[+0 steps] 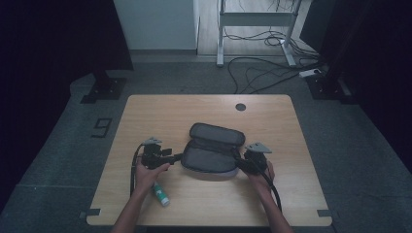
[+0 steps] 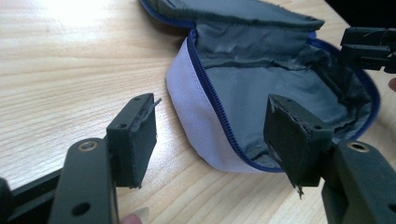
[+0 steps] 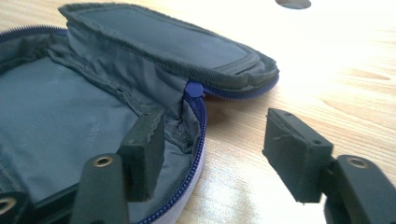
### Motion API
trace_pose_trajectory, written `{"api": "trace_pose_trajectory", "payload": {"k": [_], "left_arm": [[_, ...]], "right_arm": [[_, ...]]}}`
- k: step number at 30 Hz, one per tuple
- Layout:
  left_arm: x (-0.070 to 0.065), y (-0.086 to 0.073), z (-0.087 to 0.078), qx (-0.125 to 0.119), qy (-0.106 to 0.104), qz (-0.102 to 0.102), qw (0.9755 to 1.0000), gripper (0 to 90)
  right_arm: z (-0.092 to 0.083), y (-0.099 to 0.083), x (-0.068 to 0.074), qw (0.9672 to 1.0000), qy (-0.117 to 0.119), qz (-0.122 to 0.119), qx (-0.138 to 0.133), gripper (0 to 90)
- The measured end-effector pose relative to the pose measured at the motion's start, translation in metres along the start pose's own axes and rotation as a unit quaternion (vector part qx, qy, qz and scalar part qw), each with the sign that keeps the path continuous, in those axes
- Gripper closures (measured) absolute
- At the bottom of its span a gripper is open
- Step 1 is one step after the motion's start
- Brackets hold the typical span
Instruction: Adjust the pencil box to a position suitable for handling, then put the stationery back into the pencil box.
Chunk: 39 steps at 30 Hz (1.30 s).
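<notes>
An open zip pouch [image 1: 214, 151] with grey lining, pale outer cloth and a blue zipper lies in the middle of the wooden table [image 1: 160, 116], its lid flap [image 3: 163, 42] folded back. My left gripper [image 1: 177, 157] is at the pouch's left end. In the left gripper view the left gripper [image 2: 212, 126] stands open astride the pouch [image 2: 261, 88] rim, one jaw over the lining, the other over bare wood. My right gripper [image 1: 241, 162] is at the right end. In its own view the right gripper [image 3: 217, 140] is open across the zipper edge of the pouch [image 3: 56, 116], pads clear of it.
A small green and white tube [image 1: 161, 194] lies on the table by the left hand. A dark round hole [image 1: 240, 107] sits near the table's far edge. A metal desk frame [image 1: 257, 19] and loose cables [image 1: 262, 73] are on the floor behind the table.
</notes>
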<state>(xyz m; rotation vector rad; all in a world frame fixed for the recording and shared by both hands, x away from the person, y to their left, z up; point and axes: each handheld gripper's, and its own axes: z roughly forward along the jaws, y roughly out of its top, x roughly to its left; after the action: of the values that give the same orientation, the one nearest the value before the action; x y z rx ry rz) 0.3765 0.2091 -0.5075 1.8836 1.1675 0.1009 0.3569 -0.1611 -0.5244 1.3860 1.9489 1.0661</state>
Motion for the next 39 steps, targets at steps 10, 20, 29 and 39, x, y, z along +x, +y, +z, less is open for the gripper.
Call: {"api": "trace_pose_trajectory", "payload": {"k": [10, 20, 29, 39], "left_arm": [[0.008, 0.001, -0.021, -0.029, 0.001, -0.015, 0.9995, 35.7], [0.011, 0.000, -0.028, -0.036, 0.005, -0.010, 0.9993, 36.6], [0.017, 0.001, -0.036, -0.043, 0.010, -0.013, 0.9989, 36.7], [0.020, 0.001, -0.042, -0.049, 0.013, -0.013, 0.9986, 36.9]], "right_arm": [[-0.023, 0.005, 0.005, 0.9995, 0.012, 0.011, -0.025, 32.3], [-0.033, 0.006, 0.026, 0.9979, 0.057, -0.005, -0.031, 33.4], [-0.035, 0.010, 0.050, 0.9934, 0.105, -0.029, -0.037, 37.9], [-0.029, 0.013, 0.086, 0.9864, 0.150, -0.057, -0.034, 39.8]]}}
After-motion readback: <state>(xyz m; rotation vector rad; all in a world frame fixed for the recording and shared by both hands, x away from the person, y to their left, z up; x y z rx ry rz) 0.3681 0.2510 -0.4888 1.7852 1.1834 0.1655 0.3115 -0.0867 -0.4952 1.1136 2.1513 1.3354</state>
